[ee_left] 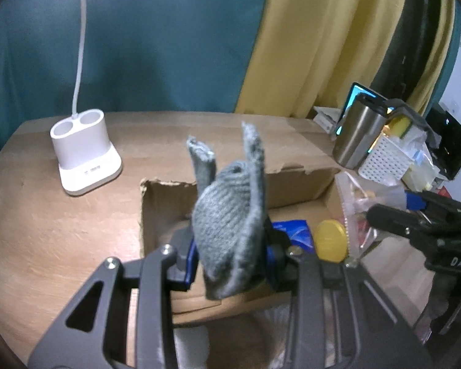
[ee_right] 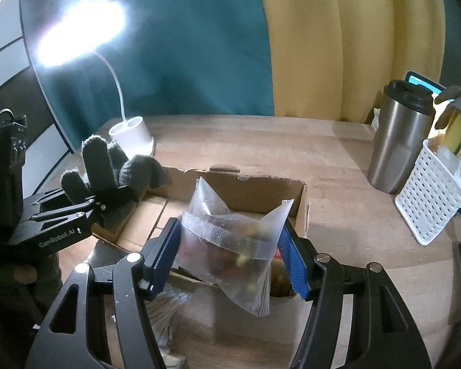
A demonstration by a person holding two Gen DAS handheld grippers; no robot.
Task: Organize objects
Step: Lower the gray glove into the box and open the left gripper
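White lamp base point(ee_left: 84, 150) stands beside teal curtain point(ee_left: 156, 40).

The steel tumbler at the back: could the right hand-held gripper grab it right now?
Probably not yet: the right hand-held gripper is already clamped on a clear zip bag, while the steel tumbler stands apart, beyond it.

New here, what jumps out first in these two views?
Both grippers are loaded over an open cardboard box: the left gripper pinches a grey knit glove, the right gripper holds a clear zip bag of small items. A lit white lamp glares at the table's far left.
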